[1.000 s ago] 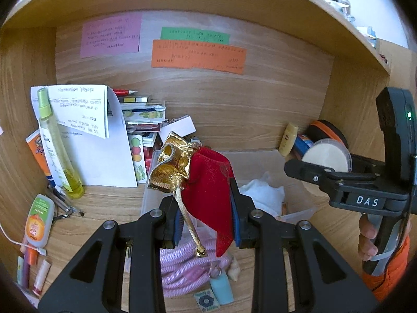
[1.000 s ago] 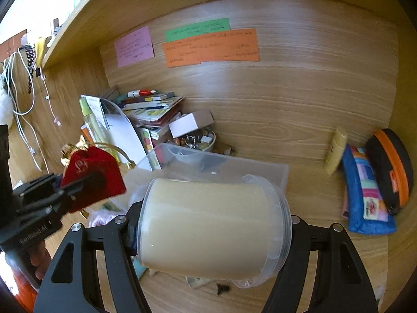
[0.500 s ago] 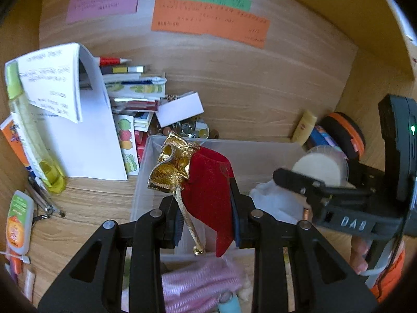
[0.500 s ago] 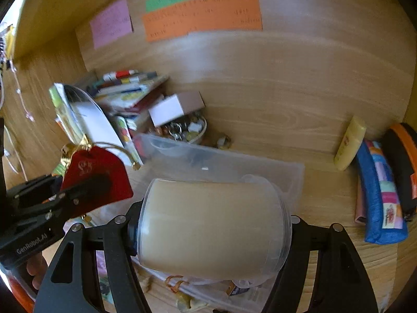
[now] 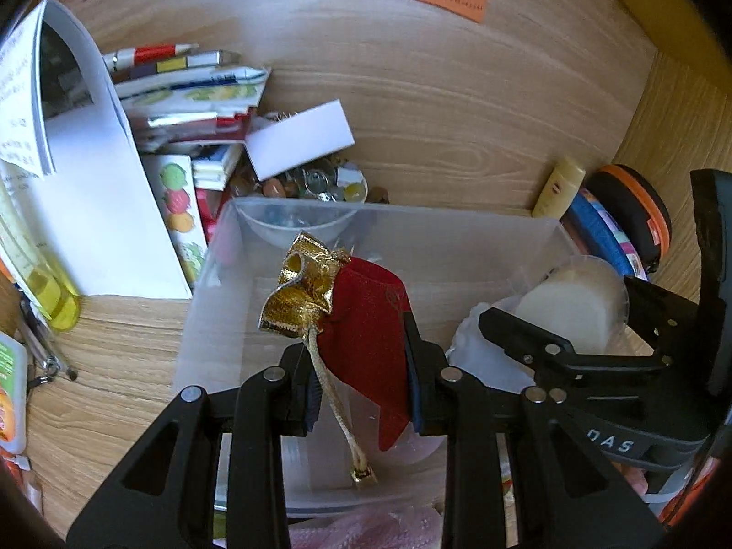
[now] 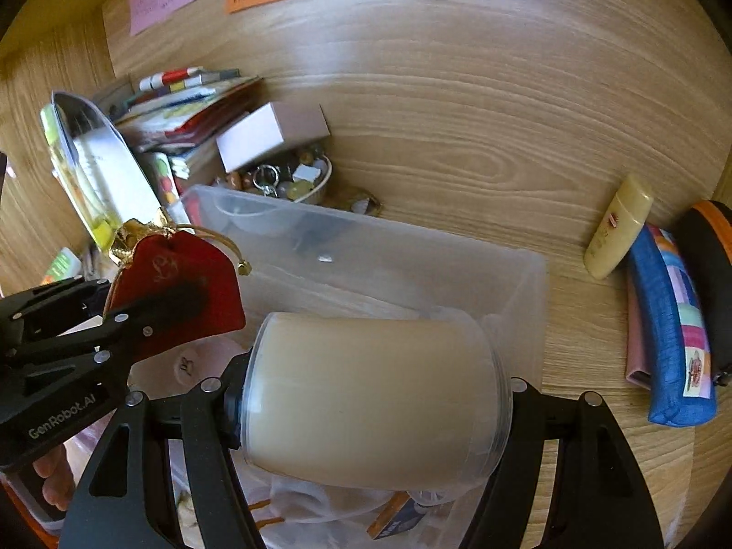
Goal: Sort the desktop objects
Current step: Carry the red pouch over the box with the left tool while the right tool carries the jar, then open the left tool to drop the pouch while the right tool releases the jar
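My left gripper is shut on a red velvet pouch with a gold top and gold cord, held over the clear plastic bin. My right gripper is shut on a cream cylindrical jar in clear plastic, lying sideways over the right part of the bin. The jar and right gripper also show in the left wrist view, the pouch and left gripper in the right wrist view. White bags lie in the bin.
A stack of books and pens, a white box and a bowl of trinkets stand behind the bin. A white booklet and yellow bottle are left. A cream tube, blue pouch and orange-rimmed case are right.
Both grippers have moved forward and down over the bin, still holding the pouch and the jar. The bin now fills the lower view.
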A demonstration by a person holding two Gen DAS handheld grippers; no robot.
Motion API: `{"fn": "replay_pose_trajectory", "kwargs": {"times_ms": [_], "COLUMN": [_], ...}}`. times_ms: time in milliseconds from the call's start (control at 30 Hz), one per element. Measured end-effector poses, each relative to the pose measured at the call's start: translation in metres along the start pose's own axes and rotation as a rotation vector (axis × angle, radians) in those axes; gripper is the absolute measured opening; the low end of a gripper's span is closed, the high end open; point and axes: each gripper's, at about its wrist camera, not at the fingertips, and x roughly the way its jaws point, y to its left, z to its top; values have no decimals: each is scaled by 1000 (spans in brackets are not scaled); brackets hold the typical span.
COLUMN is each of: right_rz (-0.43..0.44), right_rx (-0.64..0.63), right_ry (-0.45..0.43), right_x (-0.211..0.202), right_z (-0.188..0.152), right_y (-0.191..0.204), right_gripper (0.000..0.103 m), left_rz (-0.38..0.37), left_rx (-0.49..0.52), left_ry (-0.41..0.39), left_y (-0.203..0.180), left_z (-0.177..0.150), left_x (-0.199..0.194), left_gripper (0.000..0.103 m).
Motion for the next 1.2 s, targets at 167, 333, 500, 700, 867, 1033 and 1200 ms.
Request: {"fn": "replay_pose_trajectory", "kwargs": {"times_ms": [167,333,500,700,867,1033,1200], "right_rz": [-20,-40,-43,-38,-41,-35,-20], "right_rx": [-22,-43,-52,-43,-44,-44,-28], "right_ry": [-4,-20,-24,-25,-28,-38,-38], "right_x": [1,-2,-2,-3,-3,-6,-7], "right_z": [2,2,2,3,3,3,4], "right_y": [3,7,9,8,8,7,5], "right_gripper": [68,67,67,67,68,69,71], "left_rz": [7,13,4,3,-5,-6,-7], "left_rx": [8,13,12,6,-6,-9,-12], "left_ry": [0,-9,-13,-20,-25,-34,-47], "left_y": [-1,-2,-2,-1,2,2,2], "left_z": [-1,-1,0,0,1,1,2], "left_x": [2,3,3,2,-1,-4,-9], "left_gripper": [28,32,32,38,43,47,60]}}
